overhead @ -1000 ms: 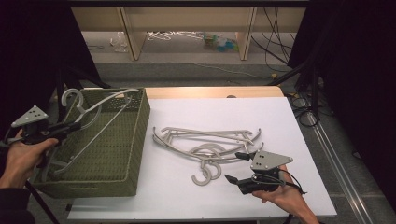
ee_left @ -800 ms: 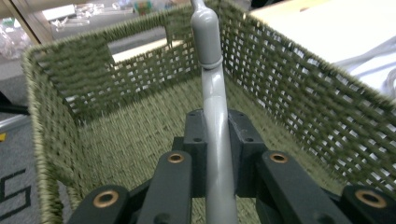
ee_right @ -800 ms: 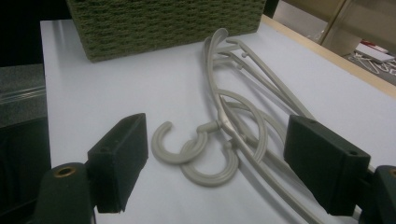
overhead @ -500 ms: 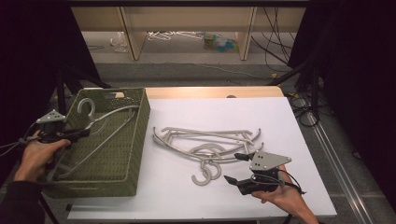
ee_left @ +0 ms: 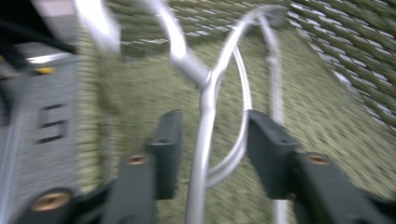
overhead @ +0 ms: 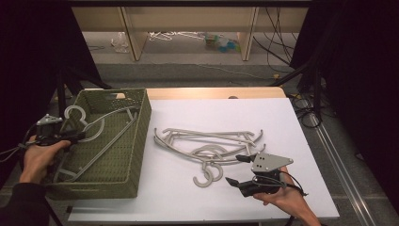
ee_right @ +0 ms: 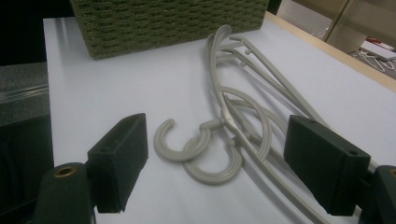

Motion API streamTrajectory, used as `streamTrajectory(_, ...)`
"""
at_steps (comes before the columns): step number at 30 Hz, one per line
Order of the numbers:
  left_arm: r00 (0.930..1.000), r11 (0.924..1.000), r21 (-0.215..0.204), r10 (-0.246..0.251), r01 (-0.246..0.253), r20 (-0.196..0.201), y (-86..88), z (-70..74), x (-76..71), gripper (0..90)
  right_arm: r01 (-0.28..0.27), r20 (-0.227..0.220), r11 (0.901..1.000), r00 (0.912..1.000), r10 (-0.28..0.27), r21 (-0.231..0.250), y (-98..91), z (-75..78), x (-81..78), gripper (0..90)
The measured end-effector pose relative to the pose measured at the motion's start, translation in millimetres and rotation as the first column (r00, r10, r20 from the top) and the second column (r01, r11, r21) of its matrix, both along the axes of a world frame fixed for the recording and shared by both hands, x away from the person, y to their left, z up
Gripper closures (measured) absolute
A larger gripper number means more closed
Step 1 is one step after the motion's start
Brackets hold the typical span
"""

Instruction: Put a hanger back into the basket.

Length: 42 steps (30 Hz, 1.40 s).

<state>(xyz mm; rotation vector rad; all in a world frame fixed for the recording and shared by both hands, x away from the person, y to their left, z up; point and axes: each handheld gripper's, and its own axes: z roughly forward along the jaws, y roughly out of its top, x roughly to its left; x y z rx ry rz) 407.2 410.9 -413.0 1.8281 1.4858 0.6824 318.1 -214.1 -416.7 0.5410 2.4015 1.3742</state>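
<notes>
Lying in the basket (overhead: pixel 136 141), one hanger (overhead: pixel 101 125) sits between the left gripper's (ee_left: pixel 212 140) just-opened jaws. Right gripper (overhead: pixel 240 172) waits spread beside the remaining hangers (overhead: pixel 207 143).

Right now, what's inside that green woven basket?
The basket holds grey hangers, at least two, hooks near the left tool, whose jaws have just been opening. The nearest wall hides some floor.

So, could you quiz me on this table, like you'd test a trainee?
1. True or false: the basket is red.
2. What lies on the table before the right gripper?
3. Which is at the basket: A left gripper, B right gripper?
Key: 1 false, it is green. 2 hangers. 3 A; its jaws have just been opening, with a hanger between them.
</notes>
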Motion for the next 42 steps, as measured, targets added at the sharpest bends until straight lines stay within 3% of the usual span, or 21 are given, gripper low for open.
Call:
streamTrajectory(5, 0.9961, 0.9994, 0.001, 0.035, -0.035, 0.081, -7.9, 11.2, -9.1, 43.9, 0.001, 0.001, 1.0000, 1.0000, -0.001, 0.006, 0.0, -0.9, 0.3, 22.9)
streamTrajectory(6, 0.9907, 0.9981, -0.054, 0.035, -0.028, 0.131, -12.2, 19.7, -17.1, 42.3, 0.004, 0.000, 0.9999, 1.0000, -0.004, 0.012, -0.9, -2.1, 0.7, 22.8)
streamTrajectory(9, 0.9843, 0.9981, -0.058, 0.028, -0.018, 0.174, -17.9, 27.3, -26.1, 39.0, 0.011, 0.000, 0.9999, 0.9999, -0.011, 0.012, -1.7, -3.3, 2.1, 22.7)
streamTrajectory(12, 0.9757, 0.9983, -0.058, 0.000, 0.013, 0.219, -26.2, 38.5, -38.6, 36.1, 0.014, -0.009, 0.9998, 0.9999, -0.014, 0.016, -2.6, -5.0, 3.3, 22.5)
streamTrajectory(15, 0.9615, 0.9900, -0.126, -0.028, 0.064, 0.274, -40.0, 55.2, -55.6, 33.3, 0.017, -0.012, 0.9997, 0.9998, -0.017, 0.016, -2.7, -6.0, 3.9, 21.9)
streamTrajectory(16, 0.9615, 0.9900, -0.126, -0.028, 0.064, 0.274, -40.0, 55.2, -55.6, 32.3, 0.017, -0.012, 0.9997, 0.9998, -0.017, 0.016, -2.7, -6.0, 3.9, 21.9)
streamTrajectory(18, 0.9453, 0.9791, -0.150, -0.084, 0.137, 0.315, -60.3, 64.0, -71.1, 31.5, 0.027, -0.006, 0.9995, 0.9996, -0.026, 0.019, -2.8, -6.0, 3.3, 21.9)
streamTrajectory(19, 0.9453, 0.9791, -0.150, -0.084, 0.137, 0.315, -60.3, 64.0, -71.1, 30.2, 0.025, -0.007, 0.9995, 0.9997, -0.025, 0.021, -3.0, -6.1, 3.4, 21.9)
streamTrajectory(21, 0.9318, 0.9730, -0.133, -0.135, 0.189, 0.337, -85.1, 65.0, -82.7, 28.5, 0.028, -0.005, 0.9992, 0.9996, -0.028, 0.028, -2.8, -7.3, 3.8, 21.7)
streamTrajectory(24, 0.9298, 0.9661, -0.120, -0.180, 0.228, 0.321, -102.5, 61.9, -87.1, 24.2, 0.033, -0.008, 0.9991, 0.9994, -0.033, 0.025, -3.8, -7.3, 3.5, 21.7)
streamTrajectory(25, 0.9181, 0.9540, -0.124, -0.220, 0.273, 0.330, -115.6, 59.3, -90.6, 24.8, 0.036, -0.001, 0.9988, 0.9994, -0.035, 0.034, -3.5, -7.5, 3.6, 21.7)
streamTrajectory(26, 0.9181, 0.9540, -0.124, -0.220, 0.273, 0.330, -115.6, 59.3, -90.6, 24.6, 0.036, -0.001, 0.9988, 0.9994, -0.035, 0.034, -3.5, -7.5, 3.6, 21.7)
streamTrajectory(30, 0.8962, 0.9371, -0.127, -0.262, 0.325, 0.358, -142.2, 56.0, -97.8, 23.7, 0.052, 0.004, 0.9975, 0.9986, -0.052, 0.049, -6.2, -5.4, 4.8, 21.3)
streamTrajectory(33, 0.8753, 0.9098, -0.148, -0.313, 0.388, 0.369, -164.8, 50.4, -106.2, 23.5, 0.068, 0.006, 0.9964, 0.9976, -0.068, 0.050, -7.4, -5.7, 5.0, 21.0)
streamTrajectory(34, 0.8753, 0.9098, -0.148, -0.313, 0.388, 0.369, -164.8, 50.4, -106.2, 23.4, 0.068, 0.003, 0.9963, 0.9977, -0.068, 0.053, -7.7, -6.0, 5.2, 20.6)
streamTrajectory(35, 0.8656, 0.8936, -0.165, -0.336, 0.418, 0.371, -176.4, 46.3, -110.8, 23.4, 0.068, 0.002, 0.9961, 0.9976, -0.069, 0.056, -7.6, -6.3, 5.4, 20.5)
streamTrajectory(37, 0.8513, 0.8784, -0.153, -0.375, 0.453, 0.367, -189.0, 42.2, -115.8, 23.4, 0.072, 0.006, 0.9957, 0.9974, -0.072, 0.059, -7.0, -7.1, 5.6, 20.4)
streamTrajectory(38, 0.8513, 0.8784, -0.153, -0.375, 0.453, 0.367, -189.0, 42.2, -115.8, 23.4, 0.072, 0.006, 0.9957, 0.9974, -0.072, 0.059, -7.0, -7.1, 5.6, 20.4)
streamTrajectory(39, 0.8413, 0.8744, -0.135, -0.391, 0.466, 0.374, -199.2, 37.6, -121.0, 23.2, 0.067, 0.000, 0.9963, 0.9977, -0.067, 0.054, -7.1, -7.0, 5.7, 20.4)
streamTrajectory(40, 0.8372, 0.8702, -0.135, -0.398, 0.474, 0.375, -202.8, 35.2, -122.7, 23.0, 0.067, -0.002, 0.9963, 0.9978, -0.067, 0.053, -6.9, -7.3, 5.4, 20.4)
streamTrajectory(42, 0.8342, 0.8644, -0.138, -0.407, 0.483, 0.372, -208.1, 30.7, -125.7, 22.9, 0.068, 0.000, 0.9961, 0.9977, -0.068, 0.056, -6.3, -7.8, 5.3, 20.4)
